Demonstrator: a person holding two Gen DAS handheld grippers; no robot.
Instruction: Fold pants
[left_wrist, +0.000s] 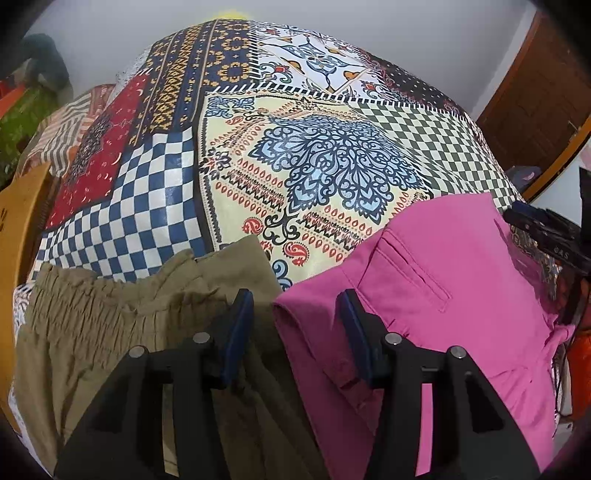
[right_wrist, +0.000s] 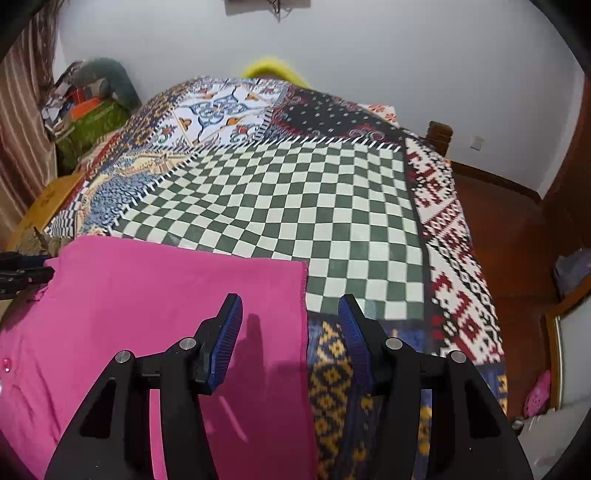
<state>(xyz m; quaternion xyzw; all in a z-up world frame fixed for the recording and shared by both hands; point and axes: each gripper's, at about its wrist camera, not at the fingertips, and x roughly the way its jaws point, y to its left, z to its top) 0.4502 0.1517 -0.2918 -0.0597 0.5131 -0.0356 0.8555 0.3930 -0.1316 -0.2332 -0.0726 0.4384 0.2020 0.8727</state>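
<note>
Nearest the left wrist camera, the left gripper (left_wrist: 295, 314) points down with its blue-padded fingers (left_wrist: 236, 332) apart; one pad hangs over the olive pants (left_wrist: 110, 314), the other over the near left edge of the pink pants (left_wrist: 461, 277), and neither pad presses on cloth. In the right wrist view the right gripper (right_wrist: 290, 325) also stands apart, its left pad above the pink pants (right_wrist: 147, 295) and its right pad above the patterned bedspread (right_wrist: 295, 192), with the garment's straight right edge running between them; nothing is clamped.

The pink pants lie flat on the near part of the bedspread (left_wrist: 314, 166), a welt pocket facing up, a small button at the near left in the right view. The olive pants, with a gathered elastic waistband, lie just beside them to the left, the two edges touching or nearly so.

Farther out, the bedspread shows blue checks on the left, a blue medallion in the middle and green checks on the right. Beyond it are a white wall (right_wrist: 369, 55), a wooden door (left_wrist: 535, 92) at the right, a red-brown floor (right_wrist: 509, 240) and a heap of clutter (right_wrist: 85, 103) in the far left corner.
</note>
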